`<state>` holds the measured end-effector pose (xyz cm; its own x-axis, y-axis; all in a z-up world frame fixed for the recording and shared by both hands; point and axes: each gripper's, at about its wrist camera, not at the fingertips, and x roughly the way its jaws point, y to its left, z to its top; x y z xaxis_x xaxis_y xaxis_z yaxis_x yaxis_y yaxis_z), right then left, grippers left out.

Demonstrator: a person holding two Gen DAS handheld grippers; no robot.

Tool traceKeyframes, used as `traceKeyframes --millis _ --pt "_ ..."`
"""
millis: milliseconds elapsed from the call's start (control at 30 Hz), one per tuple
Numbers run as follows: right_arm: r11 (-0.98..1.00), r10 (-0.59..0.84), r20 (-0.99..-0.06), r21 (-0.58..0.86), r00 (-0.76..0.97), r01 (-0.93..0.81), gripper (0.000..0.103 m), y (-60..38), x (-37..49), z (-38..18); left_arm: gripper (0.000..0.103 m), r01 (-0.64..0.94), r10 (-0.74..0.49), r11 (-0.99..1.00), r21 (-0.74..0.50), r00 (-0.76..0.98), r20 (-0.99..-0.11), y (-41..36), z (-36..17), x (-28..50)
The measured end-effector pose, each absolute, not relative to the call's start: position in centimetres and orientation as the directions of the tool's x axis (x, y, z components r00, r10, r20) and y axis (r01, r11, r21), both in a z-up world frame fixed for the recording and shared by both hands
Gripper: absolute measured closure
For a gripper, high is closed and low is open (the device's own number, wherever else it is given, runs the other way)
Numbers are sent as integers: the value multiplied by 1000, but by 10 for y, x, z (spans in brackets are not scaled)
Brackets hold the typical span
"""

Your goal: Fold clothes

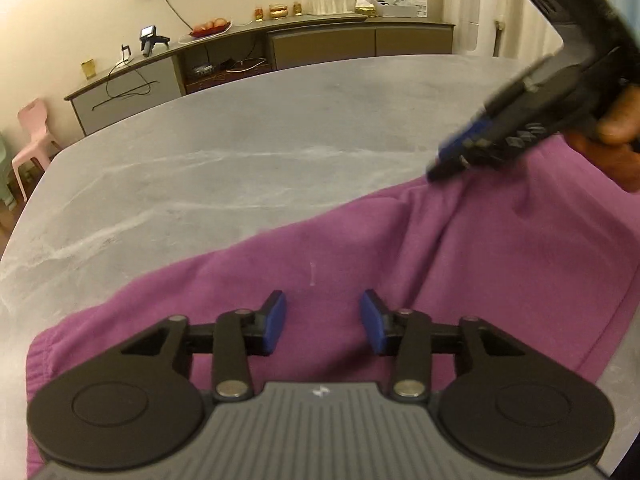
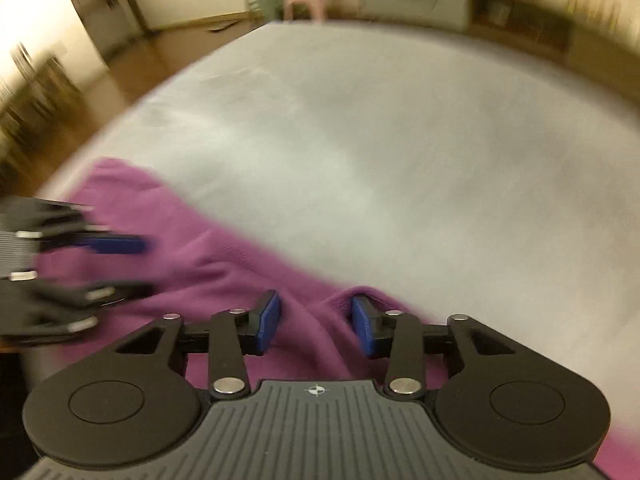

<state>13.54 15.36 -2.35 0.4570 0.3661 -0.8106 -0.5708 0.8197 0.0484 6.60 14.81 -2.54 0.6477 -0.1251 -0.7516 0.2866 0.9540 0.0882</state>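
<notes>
Left wrist: gripper [image 1: 323, 322] gaping over garment [image 1: 480, 260]

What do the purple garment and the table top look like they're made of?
Purple garment: probably soft fleece or sweatshirt knit, matte and slightly fuzzy, lying in thick rounded folds. Table top: looks like grey stone or a stone-look laminate, smooth with pale veins; which one is unclear.

Purple garment [image 1: 400, 256], plain, across lower frame. Grey table [image 1: 240, 148] with pale white veining, mid frame. Black left gripper [image 1: 323, 322], blue pads [image 1: 275, 322], grey ribbed body, bottom centre. Black right gripper [image 2: 316, 322], blue pads [image 2: 267, 322], bottom centre. Pink chair [image 1: 32, 136], left edge. Cream wall [image 1: 80, 8], upper left. Grey-brown sideboard [image 1: 320, 42], top.
</notes>
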Motion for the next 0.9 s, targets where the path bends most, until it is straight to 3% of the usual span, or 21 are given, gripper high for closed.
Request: traceKeyframes --millis 33,100,133,200,300,367,500,567,600,667,767,900 --pt "834 271 -802 -81 533 -546 69 160 138 -25 50 265 -106 960 94 652 -751 153 -26 67" --pt "821 100 -757 -304 646 -483 67 168 141 -31 51 234 -74 966 110 660 -747 161 -24 68" --pt "803 28 -729 -391 684 -450 67 169 142 -35 57 225 -65 967 117 667 -743 163 -20 66" --pt "851 105 -714 -296 692 -435 67 155 125 -15 60 231 -76 966 118 685 -725 167 -11 57" --pt "787 402 -706 -58 583 -614 58 141 59 20 59 262 -111 958 113 706 -700 169 1 45" --pt "676 499 -714 -34 491 -736 54 153 12 20 59 279 -128 954 113 715 -687 171 7 39" --pt "524 523 -765 -60 376 -850 54 193 -43 -10 59 280 -122 953 119 711 -693 173 2 43" --pt "528 498 -768 -101 404 -843 58 206 -46 -22 59 279 -120 953 121 711 -693 174 0 43" --pt "543 503 -766 -81 401 -836 66 209 -43 -22 59 274 -119 954 119 714 -690 176 1 42" --pt "565 484 -765 -96 424 -819 101 211 -40 -17 59 255 -113 960 114 728 -676 181 4 40" --pt "564 502 -729 -132 465 -815 101 207 -54 -1 59 272 -161 959 81 755 -636 188 15 28" --pt "518 461 -766 -177 448 -837 101 211 -93 -10 58 351 -183 929 114 706 -684 176 4 29"
